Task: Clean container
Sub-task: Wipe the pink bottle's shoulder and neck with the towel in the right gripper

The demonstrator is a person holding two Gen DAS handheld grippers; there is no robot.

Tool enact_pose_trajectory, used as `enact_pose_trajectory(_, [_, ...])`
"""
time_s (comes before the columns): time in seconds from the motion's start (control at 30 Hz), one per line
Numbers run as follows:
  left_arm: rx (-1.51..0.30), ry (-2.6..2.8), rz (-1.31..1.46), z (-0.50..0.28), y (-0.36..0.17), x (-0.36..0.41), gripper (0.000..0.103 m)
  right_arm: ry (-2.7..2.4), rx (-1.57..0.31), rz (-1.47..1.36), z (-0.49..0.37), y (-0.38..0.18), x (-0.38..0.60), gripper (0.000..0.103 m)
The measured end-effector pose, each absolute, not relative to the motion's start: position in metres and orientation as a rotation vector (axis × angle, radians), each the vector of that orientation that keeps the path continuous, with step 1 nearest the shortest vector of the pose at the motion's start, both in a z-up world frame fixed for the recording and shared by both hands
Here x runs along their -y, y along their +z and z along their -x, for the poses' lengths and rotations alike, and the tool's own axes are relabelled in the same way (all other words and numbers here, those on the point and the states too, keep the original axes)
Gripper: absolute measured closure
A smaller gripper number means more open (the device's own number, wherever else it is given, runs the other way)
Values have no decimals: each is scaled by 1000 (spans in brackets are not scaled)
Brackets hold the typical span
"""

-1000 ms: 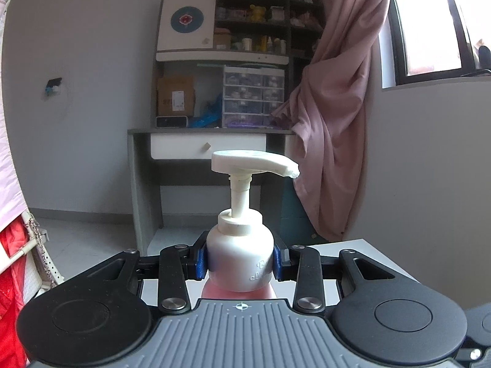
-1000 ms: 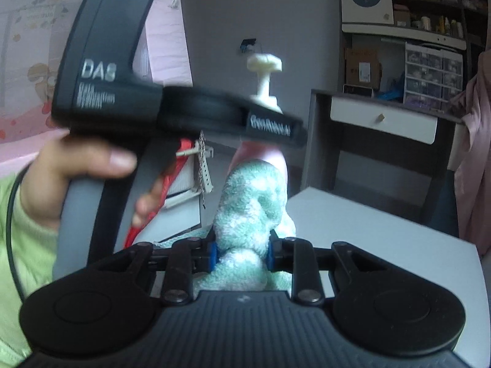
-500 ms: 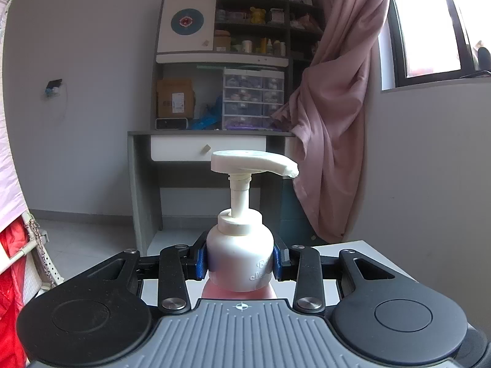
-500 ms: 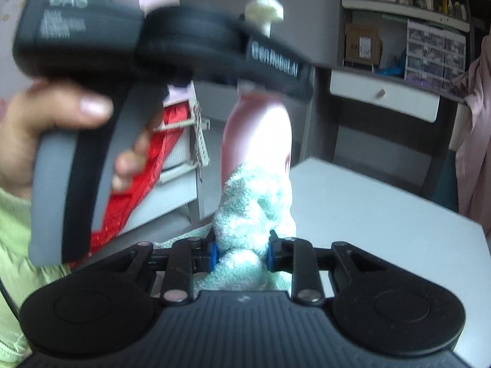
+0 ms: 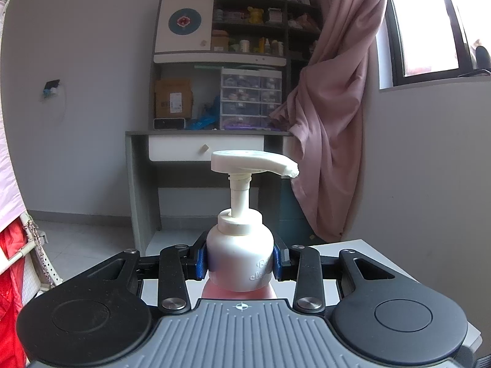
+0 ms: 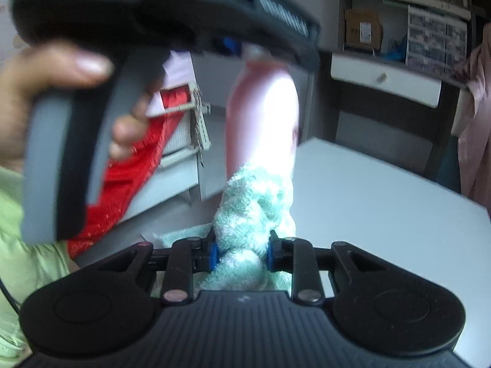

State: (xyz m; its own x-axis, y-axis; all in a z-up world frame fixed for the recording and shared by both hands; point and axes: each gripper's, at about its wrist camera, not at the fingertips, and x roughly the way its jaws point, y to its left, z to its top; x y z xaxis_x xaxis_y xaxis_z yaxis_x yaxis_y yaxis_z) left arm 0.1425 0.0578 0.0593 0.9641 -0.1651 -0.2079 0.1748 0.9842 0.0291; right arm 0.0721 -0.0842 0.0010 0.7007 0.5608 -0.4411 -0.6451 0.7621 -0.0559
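A pink pump bottle (image 5: 240,263) with a white top and white pump head stands upright in my left gripper (image 5: 240,260), which is shut on its shoulder. In the right wrist view the bottle's pink body (image 6: 260,116) hangs below the left gripper's black body (image 6: 159,12), held by a hand. My right gripper (image 6: 241,253) is shut on a bunched mint-green and white towel (image 6: 251,214), and the towel presses against the lower part of the bottle. The bottle's base is hidden behind the towel.
A white table (image 6: 383,202) lies below and to the right. A grey desk with a white drawer (image 5: 205,150) and shelves stands by the far wall. A pink curtain (image 5: 331,107) hangs at the right. Red cloth on a rack (image 6: 135,184) is at the left.
My right gripper with the towel has slid down along the bottle, from near its top to its lower part. The left gripper and bottle have stayed still.
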Motion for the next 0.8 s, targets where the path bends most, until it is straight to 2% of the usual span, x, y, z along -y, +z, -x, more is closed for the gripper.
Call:
enact_pose_trajectory(0.4, [-211, -181, -49, -147, 60, -62, 65, 677, -305, 220, -58, 33, 76, 76])
enact_pose_trajectory(0.8, [-211, -188, -55, -151, 59, -69, 65, 681, -436, 243, -72, 2, 71, 75])
